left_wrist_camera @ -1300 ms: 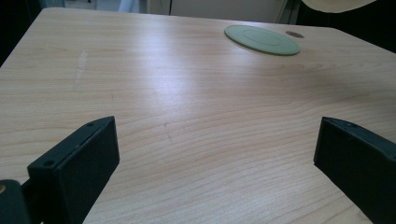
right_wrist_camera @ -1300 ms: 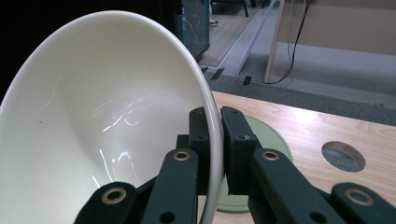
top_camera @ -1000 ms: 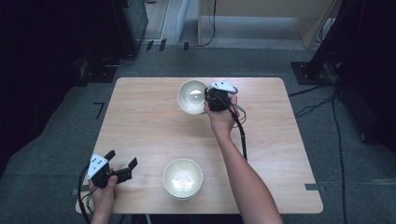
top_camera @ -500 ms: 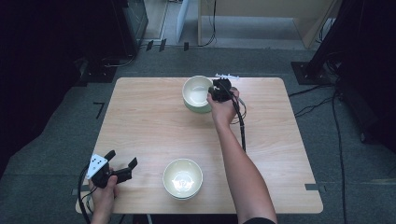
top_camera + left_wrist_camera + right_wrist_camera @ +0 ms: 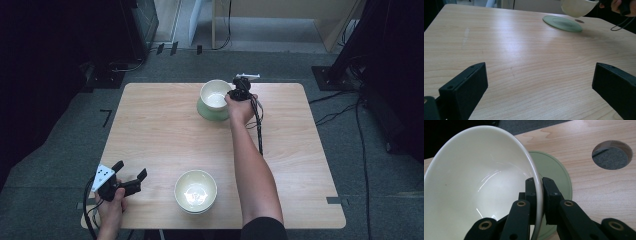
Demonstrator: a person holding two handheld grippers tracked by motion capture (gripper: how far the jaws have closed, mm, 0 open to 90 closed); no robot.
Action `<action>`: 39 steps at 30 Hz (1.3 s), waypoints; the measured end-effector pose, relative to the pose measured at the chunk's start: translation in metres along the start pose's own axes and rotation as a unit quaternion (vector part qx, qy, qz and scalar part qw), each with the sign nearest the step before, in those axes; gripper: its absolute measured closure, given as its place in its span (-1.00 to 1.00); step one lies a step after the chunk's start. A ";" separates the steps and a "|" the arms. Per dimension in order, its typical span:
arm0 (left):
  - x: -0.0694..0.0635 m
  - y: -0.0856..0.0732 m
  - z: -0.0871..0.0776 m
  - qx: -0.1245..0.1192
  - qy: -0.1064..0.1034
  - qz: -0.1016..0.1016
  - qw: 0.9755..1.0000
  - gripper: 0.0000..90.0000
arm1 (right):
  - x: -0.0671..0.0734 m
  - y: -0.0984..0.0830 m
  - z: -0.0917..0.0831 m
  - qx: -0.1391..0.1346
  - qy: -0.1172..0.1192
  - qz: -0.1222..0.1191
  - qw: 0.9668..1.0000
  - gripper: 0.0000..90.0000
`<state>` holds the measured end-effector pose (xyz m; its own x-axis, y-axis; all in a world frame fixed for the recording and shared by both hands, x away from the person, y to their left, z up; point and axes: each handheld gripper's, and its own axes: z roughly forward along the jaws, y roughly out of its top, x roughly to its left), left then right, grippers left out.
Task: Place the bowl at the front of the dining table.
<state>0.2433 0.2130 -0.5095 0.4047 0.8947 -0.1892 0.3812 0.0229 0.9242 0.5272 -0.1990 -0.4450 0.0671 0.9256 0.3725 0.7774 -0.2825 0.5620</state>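
Observation:
My right gripper (image 5: 234, 95) (image 5: 539, 185) is shut on the rim of a cream bowl (image 5: 215, 93) (image 5: 479, 180), holding it lifted and tilted above a green plate (image 5: 206, 111) (image 5: 551, 172) at the table's far middle. In the left gripper view the cream bowl (image 5: 577, 7) hangs clear of the green plate (image 5: 562, 23). A second cream bowl (image 5: 195, 191) sits near the front edge. My left gripper (image 5: 131, 179) (image 5: 539, 85) rests open at the front left corner, nothing between its jaws.
The wooden table (image 5: 165, 140) has a round cable hole (image 5: 612, 154) just right of the plate. A black cable (image 5: 259, 132) trails from the right gripper along the forearm. Dark equipment and floor cables surround the table.
The right gripper has raised the bowl off the green plate and tipped it, uncovering the plate. The left gripper has stayed in place.

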 end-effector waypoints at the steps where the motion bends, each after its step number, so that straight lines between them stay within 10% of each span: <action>1: 0.000 0.000 0.000 0.000 0.000 0.000 1.000 -1.00 | -0.001 0.002 0.003 0.005 -0.001 0.005 1.000 0.88; 31: -0.002 0.000 0.001 0.004 -0.005 0.007 1.000 -1.00 | -0.012 0.006 0.046 0.046 -0.021 0.068 0.996 0.86; 39: -0.002 0.000 0.001 0.004 -0.006 0.006 1.000 -1.00 | -0.017 0.007 0.037 0.027 0.029 0.062 0.997 0.32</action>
<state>0.2430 0.2113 -0.5099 0.4192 0.8893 -0.1828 0.3829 0.0094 0.9238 0.5546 -0.2075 -0.4753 0.1306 0.8680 0.4790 0.7985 -0.3785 0.4681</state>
